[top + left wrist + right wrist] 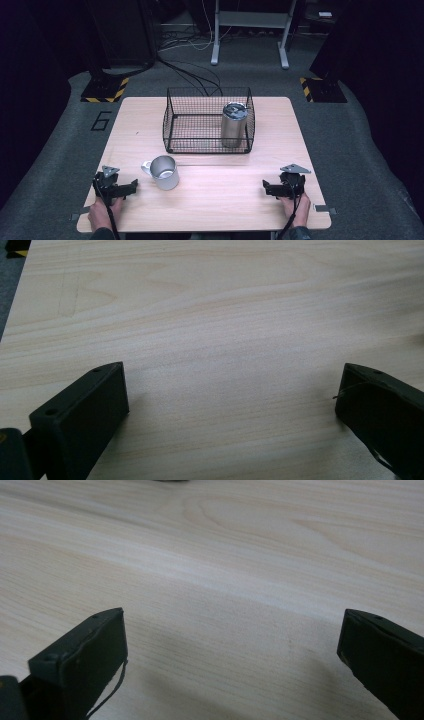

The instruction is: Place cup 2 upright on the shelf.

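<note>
Wooden table (225, 200) under left gripper (230, 405) and right gripper (230, 645), both wide apart, empty.

floor (350, 130): grey carpet, beyond the tongs | desk frame (250, 30): white legs, far back | hazard-striped stand bases (105, 90): either side | surroundings: dark

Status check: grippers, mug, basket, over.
Left gripper and right gripper open, empty, low at the near edge. Mug upright, beside left gripper. Basket holds tumbler. Nothing between.

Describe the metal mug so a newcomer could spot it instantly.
Start at the black wire basket on the light wooden table. Just in front of its left half stands the short open-topped silver metal mug; unlike the tall lidded steel tumbler inside the basket, it has a side handle.
</note>
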`<state>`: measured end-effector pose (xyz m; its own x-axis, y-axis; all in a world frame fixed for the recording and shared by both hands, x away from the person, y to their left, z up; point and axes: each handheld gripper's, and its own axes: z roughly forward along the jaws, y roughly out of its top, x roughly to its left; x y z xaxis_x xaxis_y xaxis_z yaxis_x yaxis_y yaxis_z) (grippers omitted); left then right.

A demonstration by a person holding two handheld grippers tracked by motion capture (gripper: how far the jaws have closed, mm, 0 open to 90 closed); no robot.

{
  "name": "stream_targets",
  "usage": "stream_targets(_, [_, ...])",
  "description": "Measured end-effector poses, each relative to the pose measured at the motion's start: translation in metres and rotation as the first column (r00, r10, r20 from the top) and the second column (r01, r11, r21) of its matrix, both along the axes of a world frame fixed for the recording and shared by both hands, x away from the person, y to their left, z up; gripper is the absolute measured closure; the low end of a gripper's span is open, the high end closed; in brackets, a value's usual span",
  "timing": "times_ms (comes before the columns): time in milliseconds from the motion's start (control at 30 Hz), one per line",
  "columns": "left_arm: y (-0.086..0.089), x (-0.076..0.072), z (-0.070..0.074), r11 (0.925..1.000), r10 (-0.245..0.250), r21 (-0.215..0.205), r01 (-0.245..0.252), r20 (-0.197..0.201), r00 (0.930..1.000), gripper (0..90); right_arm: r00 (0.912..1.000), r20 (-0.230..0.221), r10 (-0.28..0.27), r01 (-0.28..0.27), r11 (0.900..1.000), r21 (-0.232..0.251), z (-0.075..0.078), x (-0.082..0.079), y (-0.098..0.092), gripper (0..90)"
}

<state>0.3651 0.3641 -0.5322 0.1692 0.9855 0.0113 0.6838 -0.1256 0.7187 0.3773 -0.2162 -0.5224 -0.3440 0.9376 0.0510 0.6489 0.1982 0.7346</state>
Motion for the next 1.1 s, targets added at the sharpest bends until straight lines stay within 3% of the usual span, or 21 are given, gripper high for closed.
stream_targets(233, [0.0,0.0,0.0,1.0,-0.001,0.001,0.001,-0.001,1.0,0.5,0.9998,-0.017,-0.004,0.003,0.998,-0.056,-0.007,0.004,0.004,0.0])
stream_targets(567, [-0.001,0.001,0.0,1.0,0.005,-0.008,-0.005,0.008,1.0,0.5,1.0,-0.004,-0.009,0.009,0.999,-0.05,-0.008,0.003,0.003,0.0])
stream_targets(667, [0.0,0.001,0.0,0.9999,-0.003,-0.011,0.003,0.003,1.0,0.4,0.9998,-0.007,0.019,-0.019,0.998,-0.056,-0.008,0.003,0.001,0.0])
stream_targets(733, [0.0,0.002,0.0,1.0,-0.003,-0.009,0.003,0.008,1.0,0.3,0.9953,-0.007,0.096,-0.097,0.994,-0.058,-0.008,0.004,-0.006,0.0])
stream_targets(1100, [0.009,-0.006,0.002,0.9999,-0.015,-0.002,0.015,0.001,0.9999,0.6,0.9848,-0.004,0.174,-0.174,0.983,-0.055,-0.008,0.013,-0.007,0.0])
